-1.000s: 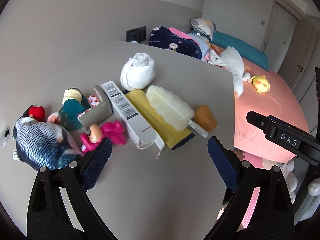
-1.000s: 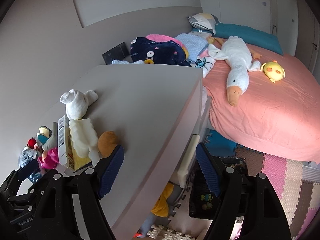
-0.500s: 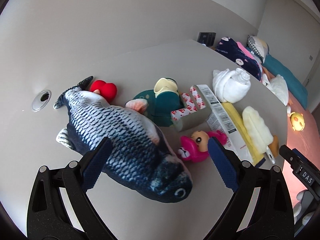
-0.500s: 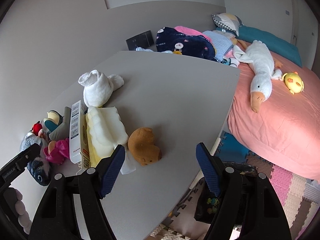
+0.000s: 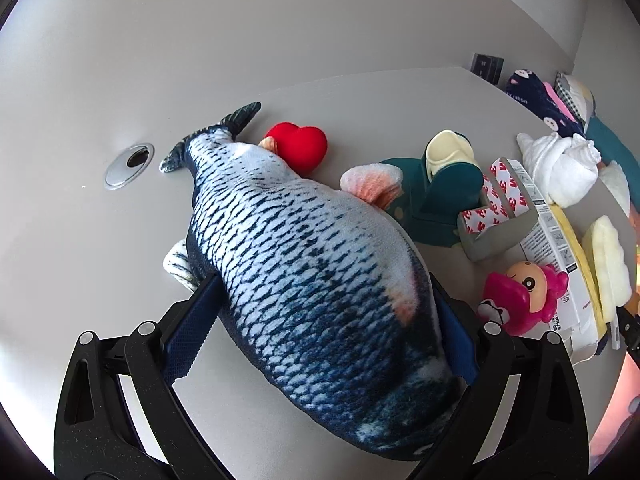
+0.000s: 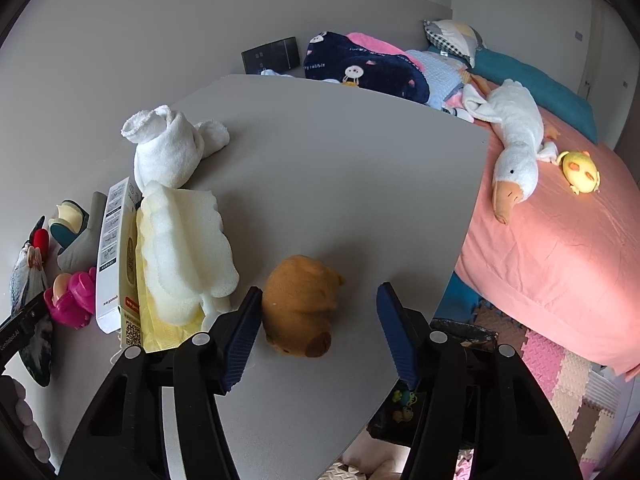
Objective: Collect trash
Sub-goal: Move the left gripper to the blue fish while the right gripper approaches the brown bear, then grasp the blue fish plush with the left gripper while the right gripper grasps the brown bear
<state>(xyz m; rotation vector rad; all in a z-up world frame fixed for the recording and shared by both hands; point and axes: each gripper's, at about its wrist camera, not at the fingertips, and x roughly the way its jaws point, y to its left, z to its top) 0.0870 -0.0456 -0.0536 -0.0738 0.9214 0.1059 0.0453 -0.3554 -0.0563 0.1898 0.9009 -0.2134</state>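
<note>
Grey worktop [image 5: 80, 260] is carrying clutter; your left tongs [image 5: 320, 320] are straddling the fish toy [image 5: 312, 280], contact hidden, while your right tongs [image 6: 318, 320] are closing around the brown toy [image 6: 300, 304].

A home bedroom. A bed [image 6: 560, 248] with a pink sheet stands just beside the grey worktop [image 6: 340, 168]; on the bed lie a white goose toy [image 6: 514, 148], a small yellow toy [image 6: 580, 172], a teal pillow [image 6: 532, 80] and folded blankets [image 6: 368, 68]. Foam play mats [image 6: 560, 364] cover the floor below the bed.
</note>
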